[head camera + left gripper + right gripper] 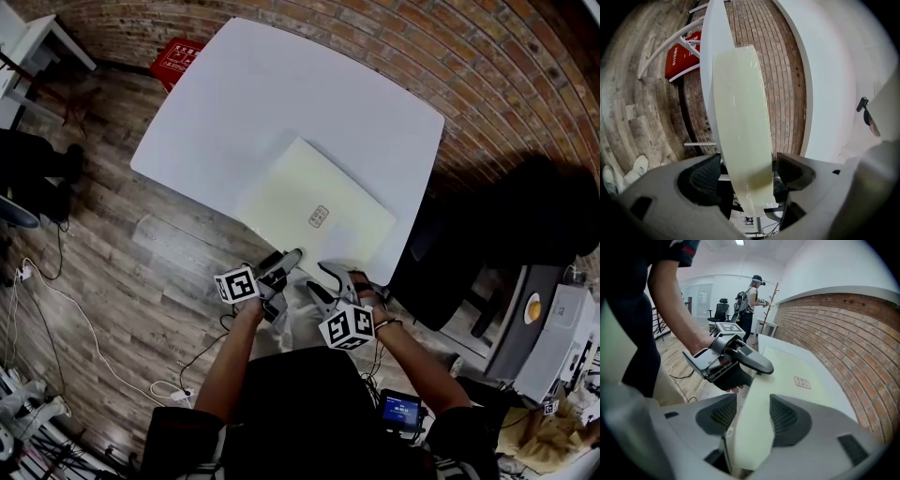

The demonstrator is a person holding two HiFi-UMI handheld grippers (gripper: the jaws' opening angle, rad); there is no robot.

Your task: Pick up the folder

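Pale-yellow flat folder [314, 202] lies on the white desk [272, 94] (near edge overhanging), its rim between the spread fingers of both left gripper [747, 173] and right gripper [749, 414]; next, seemingly, a firm pinch, then lift.

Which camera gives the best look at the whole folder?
The head view: the folder lies on the white table, nearly all its outline visible. The left gripper view sees it almost edge-on, as a narrow strip; the right gripper view shows only its near part.
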